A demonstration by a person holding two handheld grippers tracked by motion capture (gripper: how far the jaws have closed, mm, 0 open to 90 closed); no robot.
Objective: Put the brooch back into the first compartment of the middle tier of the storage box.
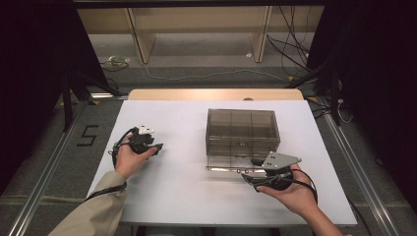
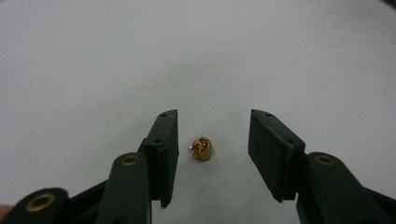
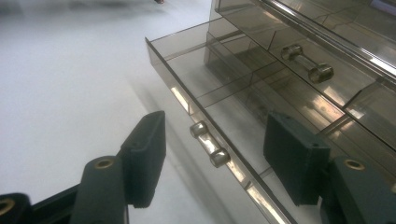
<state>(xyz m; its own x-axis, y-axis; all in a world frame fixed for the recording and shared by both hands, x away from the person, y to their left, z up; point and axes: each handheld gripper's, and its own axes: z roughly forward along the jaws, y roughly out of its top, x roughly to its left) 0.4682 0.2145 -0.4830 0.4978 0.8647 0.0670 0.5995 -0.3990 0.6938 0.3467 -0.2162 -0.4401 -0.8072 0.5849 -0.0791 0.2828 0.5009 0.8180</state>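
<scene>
A small gold bead-like piece [image 2: 202,148] lies on the white tabletop [image 1: 187,187], left of centre. My left gripper [image 2: 214,116] stands over it, open, with the piece between the jaws and a gap on both sides; in the high view the left gripper [image 1: 156,147] points right. A smoky clear drawer box [image 1: 242,130] stands right of centre. Its bottom drawer [image 3: 187,56] is pulled out toward me and looks empty. My right gripper [image 3: 215,119], also seen at the box's front [image 1: 251,170], is open, its jaws either side of that drawer's small clear handle [image 3: 209,143] without touching it.
A second drawer handle [image 3: 308,62] sits higher on the box front. Beyond the table stand a wooden shelf frame [image 1: 201,29] and loose cables [image 1: 290,54] on the floor. A "5" [image 1: 87,135] is marked on the floor at the left.
</scene>
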